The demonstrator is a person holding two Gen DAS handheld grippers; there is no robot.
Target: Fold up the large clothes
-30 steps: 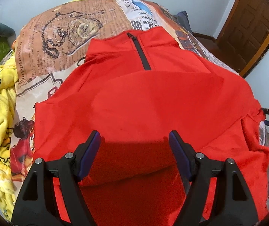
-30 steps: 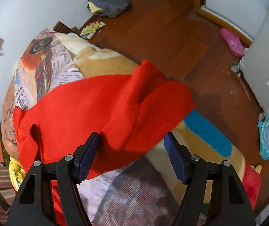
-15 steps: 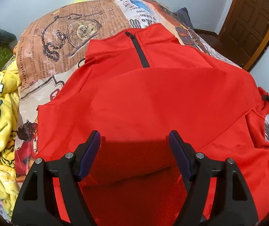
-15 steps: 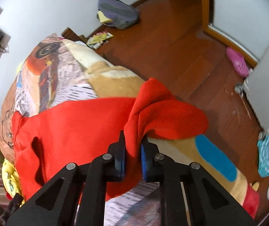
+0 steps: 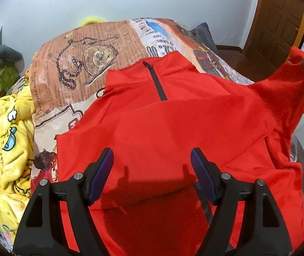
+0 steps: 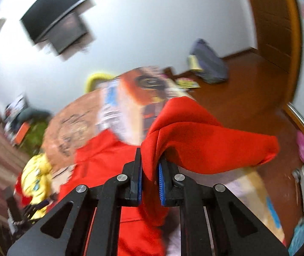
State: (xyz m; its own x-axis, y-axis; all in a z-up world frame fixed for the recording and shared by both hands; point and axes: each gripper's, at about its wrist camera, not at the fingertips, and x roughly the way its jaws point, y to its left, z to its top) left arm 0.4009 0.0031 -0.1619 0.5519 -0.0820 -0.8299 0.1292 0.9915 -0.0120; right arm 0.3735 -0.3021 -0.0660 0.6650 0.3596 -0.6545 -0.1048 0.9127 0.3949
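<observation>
Bed (image 5: 100, 64) unchanged, red sleeve (image 6: 205, 140) now lifted higher, right gripper (image 6: 149, 177) still clamped

Red pullover (image 5: 173, 128) with dark zipper (image 5: 157, 83), newspaper-print bedspread (image 5: 83, 64), yellow cartoon-patterned blanket (image 5: 9, 140).

printed bedspread (image 5: 92, 64) lying across bed | yellow cartoon blanket (image 5: 7, 140) bunching at its left edge | grey bag (image 6: 209, 66) sitting on wooden floor (image 6: 243, 89)
</observation>
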